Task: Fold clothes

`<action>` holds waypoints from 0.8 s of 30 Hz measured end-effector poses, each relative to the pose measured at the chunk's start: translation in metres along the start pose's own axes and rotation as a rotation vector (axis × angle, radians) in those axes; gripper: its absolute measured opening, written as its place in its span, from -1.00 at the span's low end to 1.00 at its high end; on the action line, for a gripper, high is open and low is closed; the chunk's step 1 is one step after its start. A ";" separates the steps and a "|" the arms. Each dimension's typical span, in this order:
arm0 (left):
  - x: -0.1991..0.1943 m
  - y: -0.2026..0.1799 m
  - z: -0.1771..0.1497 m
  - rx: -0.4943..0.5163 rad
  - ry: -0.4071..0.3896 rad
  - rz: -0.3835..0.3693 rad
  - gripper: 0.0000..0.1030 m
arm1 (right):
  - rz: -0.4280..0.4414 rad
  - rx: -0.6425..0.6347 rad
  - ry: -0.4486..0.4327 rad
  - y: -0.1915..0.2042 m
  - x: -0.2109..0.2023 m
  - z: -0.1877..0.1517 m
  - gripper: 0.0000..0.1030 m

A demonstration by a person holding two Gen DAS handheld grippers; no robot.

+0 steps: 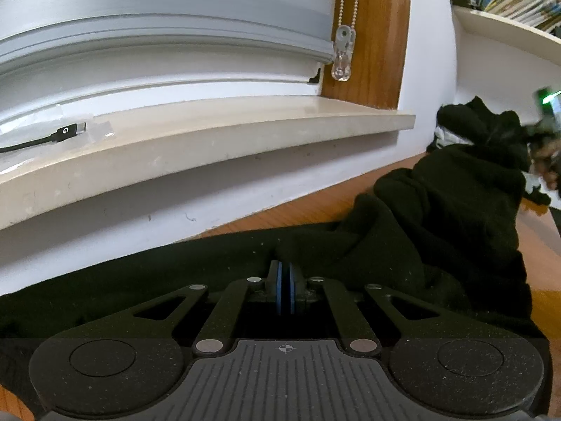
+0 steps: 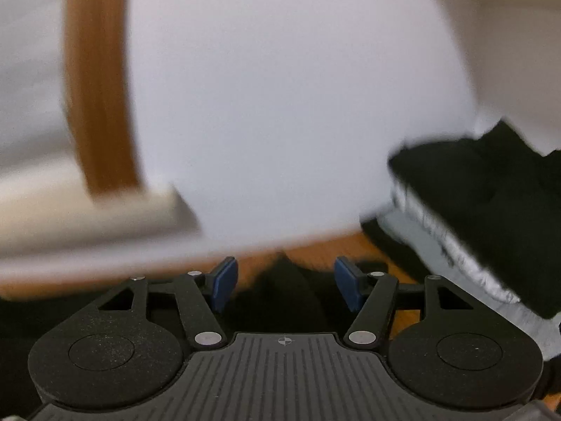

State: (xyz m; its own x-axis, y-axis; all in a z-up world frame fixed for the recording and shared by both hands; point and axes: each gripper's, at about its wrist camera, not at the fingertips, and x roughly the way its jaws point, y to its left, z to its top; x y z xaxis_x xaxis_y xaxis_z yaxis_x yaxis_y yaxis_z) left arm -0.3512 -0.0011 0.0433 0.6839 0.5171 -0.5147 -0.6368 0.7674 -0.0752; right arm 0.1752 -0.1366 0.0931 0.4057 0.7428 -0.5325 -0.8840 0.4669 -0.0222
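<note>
A black garment (image 1: 403,231) lies crumpled on the wooden table (image 1: 315,203) below a window sill. My left gripper (image 1: 285,270) is shut on a fold of the black garment at its near edge. The right gripper's body (image 1: 547,112) shows blurred at the far right of the left wrist view, above the cloth. In the right wrist view, my right gripper (image 2: 285,280) is open, with its blue pads (image 2: 224,280) on either side of a raised hump of the black garment (image 2: 284,294). That view is motion-blurred.
A cream window sill (image 1: 210,140) with a black USB cable (image 1: 63,133) runs along the back. A blind chain (image 1: 345,35) hangs by the wooden frame. A stack of dark and grey-white clothes (image 2: 491,217) sits at the right. A bookshelf (image 1: 508,3) is at the upper right.
</note>
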 end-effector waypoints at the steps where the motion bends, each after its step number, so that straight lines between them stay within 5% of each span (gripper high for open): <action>1: -0.001 0.000 0.000 -0.001 -0.005 0.001 -0.93 | -0.008 0.005 0.047 -0.002 0.016 -0.003 0.17; 3: -0.004 -0.001 0.000 0.007 -0.026 0.023 -0.94 | -0.008 0.016 0.112 -0.006 0.039 -0.010 -0.07; 5: -0.012 -0.001 0.001 0.015 -0.060 0.055 -0.94 | 0.010 0.017 0.064 -0.009 0.033 -0.013 -0.88; 11: -0.036 0.005 0.008 -0.014 -0.145 0.067 -0.95 | -0.120 0.049 -0.288 -0.035 -0.057 0.011 -0.91; 16: -0.060 0.012 0.014 -0.056 -0.238 0.092 -0.95 | -0.233 0.095 -0.443 -0.089 -0.142 0.024 -0.91; 19: -0.062 0.015 0.015 -0.051 -0.227 0.100 -0.95 | -0.309 0.094 -0.413 -0.118 -0.166 0.010 -0.91; 22: -0.049 0.011 0.011 -0.026 -0.161 0.071 -0.95 | -0.288 0.108 -0.197 -0.148 -0.143 -0.012 -0.85; 24: -0.042 0.007 0.008 -0.005 -0.134 0.084 -0.94 | -0.280 0.103 -0.099 -0.155 -0.121 -0.030 -0.63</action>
State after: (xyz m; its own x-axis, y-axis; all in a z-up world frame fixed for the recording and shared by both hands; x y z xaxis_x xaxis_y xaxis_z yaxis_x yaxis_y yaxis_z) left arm -0.3814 -0.0139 0.0711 0.6698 0.6254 -0.4003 -0.6950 0.7178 -0.0414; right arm 0.2559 -0.3134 0.1360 0.6552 0.6195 -0.4324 -0.7088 0.7021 -0.0682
